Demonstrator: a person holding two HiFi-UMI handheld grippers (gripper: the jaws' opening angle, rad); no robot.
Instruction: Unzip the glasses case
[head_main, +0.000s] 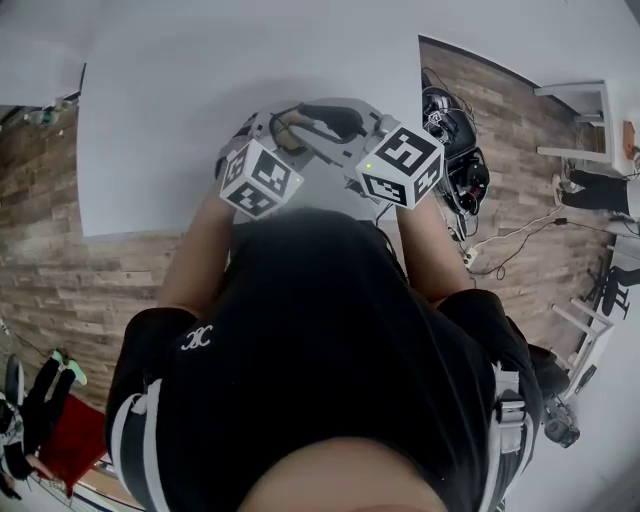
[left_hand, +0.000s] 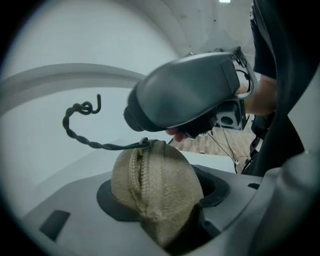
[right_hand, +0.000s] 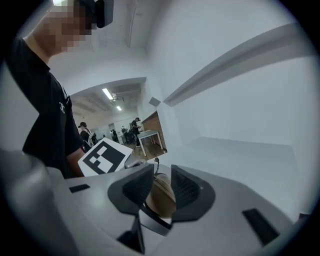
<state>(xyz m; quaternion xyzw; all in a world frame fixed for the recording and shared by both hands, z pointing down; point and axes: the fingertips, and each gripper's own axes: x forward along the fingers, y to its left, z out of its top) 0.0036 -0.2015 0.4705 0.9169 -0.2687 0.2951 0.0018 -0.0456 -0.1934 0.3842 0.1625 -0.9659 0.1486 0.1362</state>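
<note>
Head view: left gripper (head_main: 262, 135) and right gripper (head_main: 335, 125) meet over the white table (head_main: 150, 140).

Left gripper view: jaws clamp the tan glasses case (left_hand: 160, 182), still zipped; cord pull (left_hand: 82, 136) trails free.

Right gripper view: jaws nearly together, case in the gap; pressing or not, unclear.

Likely step: catching the pull. Next: pinch the cord and draw it along the zip.

left tongs (left_hand: 159, 192) clamped, right tongs (right_hand: 159, 186) pinched narrow, forearms (head_main: 195, 260) converging ahead

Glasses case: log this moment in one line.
left gripper: clamped on glasses case | right gripper: closed on case's end | zipper: looks closed | cord pull: ungripped
</note>
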